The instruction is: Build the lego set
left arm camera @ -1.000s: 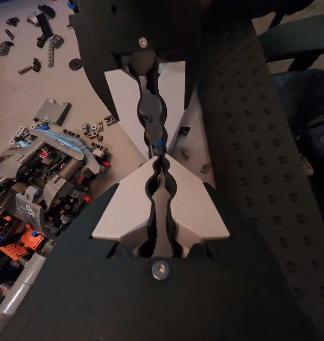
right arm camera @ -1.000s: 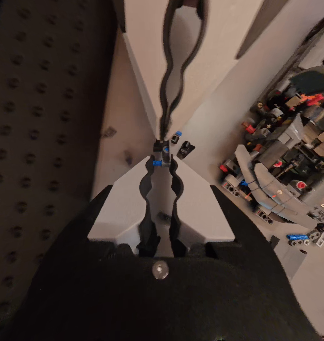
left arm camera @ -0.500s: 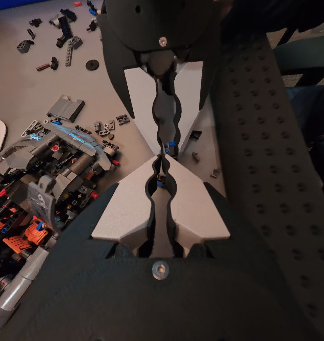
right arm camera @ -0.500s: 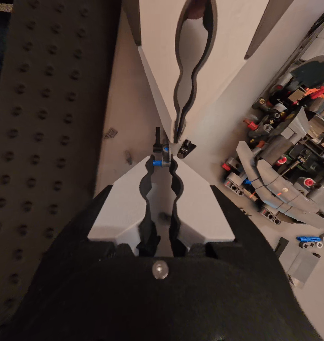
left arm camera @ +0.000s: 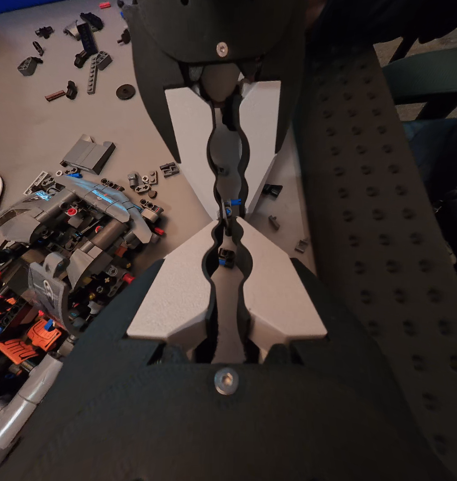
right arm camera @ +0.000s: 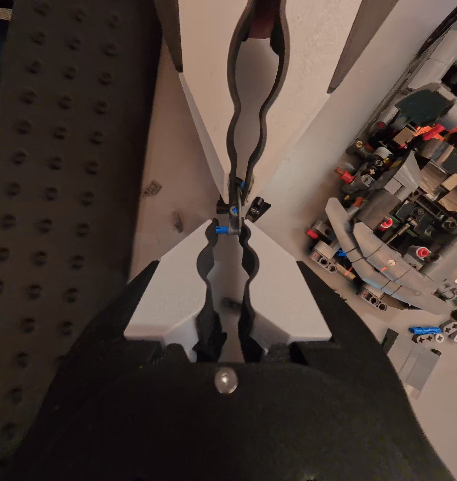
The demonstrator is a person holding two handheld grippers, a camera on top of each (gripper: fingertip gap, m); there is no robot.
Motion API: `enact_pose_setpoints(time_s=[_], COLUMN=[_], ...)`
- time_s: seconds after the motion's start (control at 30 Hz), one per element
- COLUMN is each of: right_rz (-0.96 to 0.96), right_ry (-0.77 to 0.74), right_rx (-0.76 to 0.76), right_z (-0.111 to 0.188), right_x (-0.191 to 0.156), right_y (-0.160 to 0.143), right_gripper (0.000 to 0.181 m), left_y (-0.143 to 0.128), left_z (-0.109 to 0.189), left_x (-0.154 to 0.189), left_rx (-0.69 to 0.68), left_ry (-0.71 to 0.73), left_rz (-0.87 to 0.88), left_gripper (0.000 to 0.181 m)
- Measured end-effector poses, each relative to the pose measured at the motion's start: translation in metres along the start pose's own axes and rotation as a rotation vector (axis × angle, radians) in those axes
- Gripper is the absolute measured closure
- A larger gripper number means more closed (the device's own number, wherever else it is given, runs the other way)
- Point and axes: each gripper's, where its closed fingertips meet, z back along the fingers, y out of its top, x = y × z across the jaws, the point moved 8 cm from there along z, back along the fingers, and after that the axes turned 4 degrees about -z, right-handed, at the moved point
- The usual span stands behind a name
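Since the earlier frame my left gripper has closed in, narrow fingers meeting the small grey connector pinched by my right gripper, so joining looks imminent.

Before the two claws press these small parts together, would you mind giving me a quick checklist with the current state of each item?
1. Right claw gripping the small grey piece with the blue pin: ok, pinched at the tips.
2. Left claw holding its thin black part: ok, shut on it.
3. The two parts lined up tip to tip: ok, they meet between the claws.
4. Parts fully seated together: cannot tell, the joint is too small.
5. Loose black piece on the table below the left claw: ok, lying apart from the tips.
6. Half-built model clear of both claws: ok, off to the side.
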Motion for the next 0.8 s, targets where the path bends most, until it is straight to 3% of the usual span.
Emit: enact_pose_setpoints(time_s=[0.2,0.37,0.7,0.8], right_rz=[0.017,0.008,-0.075,-0.108], right_ry=[-0.007,-0.004,0.033,0.053], right_rx=[-0.009,0.012,0.013,0.063], right_z=[-0.0006,0.0024,-0.0009,0.0035], right_x=[-0.0017,-0.0013,0.0017,0.0037], right_y=[-0.0005,0.0,-0.0028,-0.0015], right_gripper=[0.167,0.167,0.167,0.167], left_y=[-0.0032,-0.0005,0.0042,0.0067], left_z=[-0.0012,0.0013,-0.0004,0.0041], left_x=[-0.0047,-0.0053,0.0013,0.0004], left_rx=[0.05,0.072,0.001,0.033], left_ry=[-0.085,-0.072,0.095,0.116], left_rz=[0.116,0.118,-0.037,-0.023], left_gripper=[0.178,0.179,0.181,0.181])
